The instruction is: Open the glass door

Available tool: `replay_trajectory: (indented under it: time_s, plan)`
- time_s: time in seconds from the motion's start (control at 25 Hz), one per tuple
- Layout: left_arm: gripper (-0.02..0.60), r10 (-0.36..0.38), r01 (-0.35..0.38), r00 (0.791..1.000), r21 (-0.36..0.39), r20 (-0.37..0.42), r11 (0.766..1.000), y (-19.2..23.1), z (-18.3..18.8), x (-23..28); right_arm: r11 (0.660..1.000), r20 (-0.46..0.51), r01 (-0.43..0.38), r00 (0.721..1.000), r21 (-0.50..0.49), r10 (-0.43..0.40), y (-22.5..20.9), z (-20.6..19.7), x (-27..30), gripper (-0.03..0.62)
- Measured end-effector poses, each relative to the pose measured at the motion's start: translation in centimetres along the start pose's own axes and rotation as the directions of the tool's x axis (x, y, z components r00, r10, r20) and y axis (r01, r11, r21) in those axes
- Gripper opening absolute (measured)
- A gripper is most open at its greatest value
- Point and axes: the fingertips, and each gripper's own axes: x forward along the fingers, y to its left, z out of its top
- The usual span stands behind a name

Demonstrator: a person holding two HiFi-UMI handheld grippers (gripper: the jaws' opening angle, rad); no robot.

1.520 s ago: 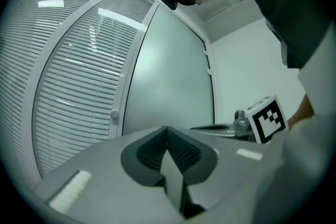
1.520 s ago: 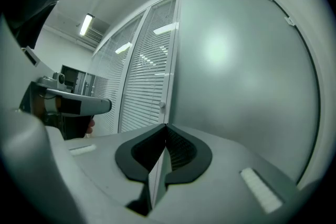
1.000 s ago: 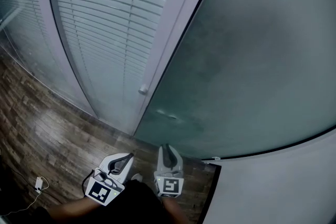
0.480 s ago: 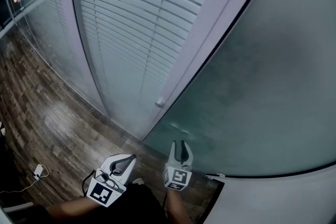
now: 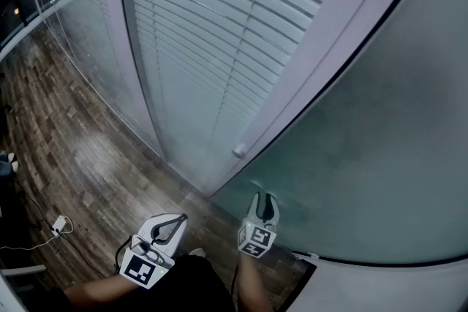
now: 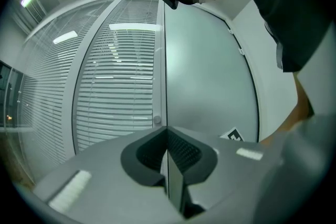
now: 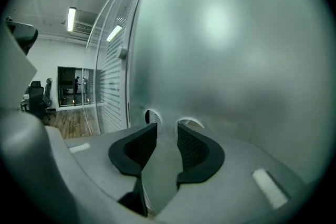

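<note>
Just changed: the left gripper (image 5: 179,219) sits low at left much as a second ago, jaws pressed together on nothing. The right gripper (image 5: 263,199) now shows nearer the knob (image 5: 239,152), and its jaws have just been opening; they stand apart with nothing between them.
Meaning for the task: the door (image 5: 365,120) looks not yet opened. The spread jaws seem readied for the knob, but they face bare frosted glass below it.
Far left: a wood floor (image 5: 66,150) with a small white plug (image 5: 57,224) lying on it.
Middle: shut blinds (image 5: 197,33), slats running across.
Right: the door's frosted pane fills this side, its dark edge against a pale post (image 5: 314,62). The knob sits at that edge, above and just left of the right gripper.
In the way: nothing lies between the right gripper and the knob. The post stands right beside the knob, so room for the jaws looks tight.
</note>
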Motion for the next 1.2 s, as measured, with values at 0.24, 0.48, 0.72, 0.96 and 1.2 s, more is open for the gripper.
replay_trajectory:
  time_s: [0.24, 0.48, 0.72, 0.96, 1.2]
  plan:
    - [0.000, 0.036, -0.036, 0.999, -0.008, -0.001, 0.999, 0.3, -1.2, -0.5, 0.999, 0.015, 0.007, 1.000, 0.031, -0.008, 0.0, -1.0, 1.2, 0.112]
    - [0.000, 0.039, -0.039, 0.999, 0.003, -0.014, 0.999, 1.0, 0.0, -1.3, 0.999, 0.025, 0.020, 0.999, 0.043, -0.021, 0.0, 0.5, 2.2, 0.114]
    - [0.000, 0.046, -0.046, 0.999, 0.000, -0.017, 0.999, 1.4, -0.2, -2.0, 0.998, 0.030, 0.051, 0.998, 0.048, -0.052, -0.5, 0.6, 2.7, 0.114]
    - [0.000, 0.058, -0.058, 0.998, -0.007, -0.008, 0.998, 1.6, -0.6, -2.7, 0.998, 0.027, 0.048, 0.998, 0.051, -0.049, -0.7, 0.0, 2.7, 0.118]
    - [0.000, 0.049, -0.049, 0.999, -0.027, 0.005, 0.998, 1.9, -0.4, -2.8, 0.999, 0.041, 0.031, 0.999, 0.043, -0.033, -0.3, 0.1, 2.3, 0.114]
